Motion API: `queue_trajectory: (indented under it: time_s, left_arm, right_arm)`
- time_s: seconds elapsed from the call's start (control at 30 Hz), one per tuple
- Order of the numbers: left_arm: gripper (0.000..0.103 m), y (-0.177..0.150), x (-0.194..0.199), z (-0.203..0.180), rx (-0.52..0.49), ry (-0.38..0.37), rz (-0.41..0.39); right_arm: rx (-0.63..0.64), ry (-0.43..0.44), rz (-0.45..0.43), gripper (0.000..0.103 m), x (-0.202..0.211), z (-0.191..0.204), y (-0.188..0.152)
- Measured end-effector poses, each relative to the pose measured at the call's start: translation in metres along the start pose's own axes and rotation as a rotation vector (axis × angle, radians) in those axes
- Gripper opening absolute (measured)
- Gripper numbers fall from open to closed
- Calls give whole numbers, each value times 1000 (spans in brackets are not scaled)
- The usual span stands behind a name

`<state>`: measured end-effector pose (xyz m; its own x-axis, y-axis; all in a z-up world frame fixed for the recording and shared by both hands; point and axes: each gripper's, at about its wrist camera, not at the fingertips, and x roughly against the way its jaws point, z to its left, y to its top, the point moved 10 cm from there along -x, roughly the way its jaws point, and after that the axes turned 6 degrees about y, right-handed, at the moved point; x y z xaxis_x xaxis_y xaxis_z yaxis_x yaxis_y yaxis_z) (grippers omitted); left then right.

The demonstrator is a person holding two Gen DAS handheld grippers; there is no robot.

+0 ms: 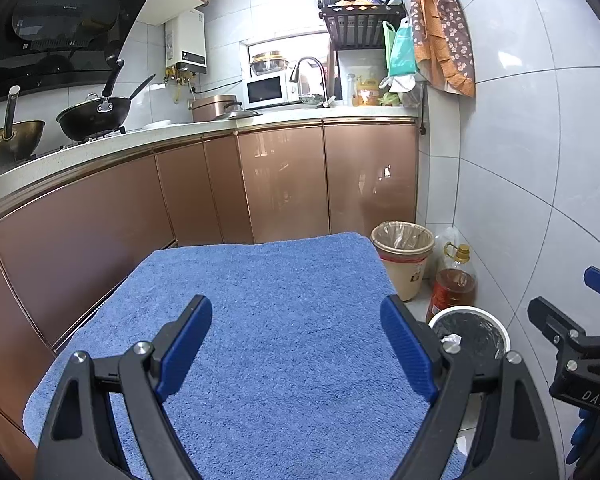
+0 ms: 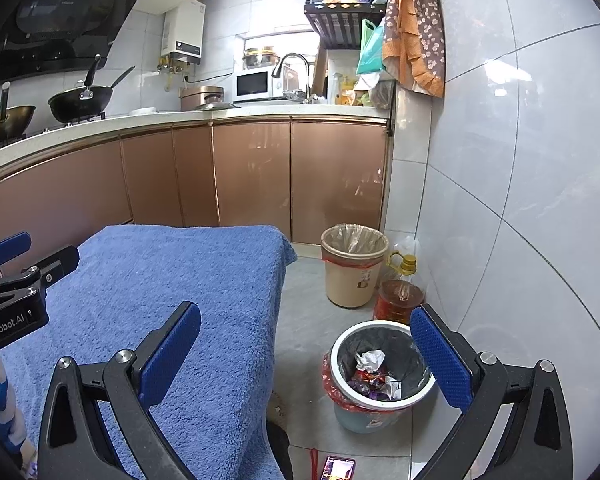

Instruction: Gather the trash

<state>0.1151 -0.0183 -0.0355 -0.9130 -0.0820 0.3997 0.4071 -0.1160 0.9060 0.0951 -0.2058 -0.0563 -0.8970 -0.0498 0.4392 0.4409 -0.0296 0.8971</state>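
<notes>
A blue towel [image 1: 260,320] [image 2: 160,280] covers a table with nothing lying on it. My left gripper [image 1: 296,344] is open above the towel, nothing between its blue pads. My right gripper [image 2: 306,356] is open too, hanging past the towel's right edge over the floor, just left of a small white-rimmed bin [image 2: 380,372] [image 1: 474,332] lined in black. Inside that bin lie crumpled white paper [image 2: 370,360] and coloured wrappers [image 2: 370,384]. Each gripper shows at the edge of the other's view.
A beige bin [image 2: 354,268] [image 1: 404,260] with a clear liner stands by the copper cabinets [image 1: 284,184]. An oil bottle [image 2: 400,292] sits against the tiled wall. A phone [image 2: 338,468] lies on the floor. Woks, a microwave and a sink line the counter.
</notes>
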Motion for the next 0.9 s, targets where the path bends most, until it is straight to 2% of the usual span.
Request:
queue_trajectory:
  time_s: [0.9]
  left_arm:
    - [86, 10, 12, 3, 11, -9, -38]
  right_arm:
    - [9, -1, -24, 103, 8, -3, 6]
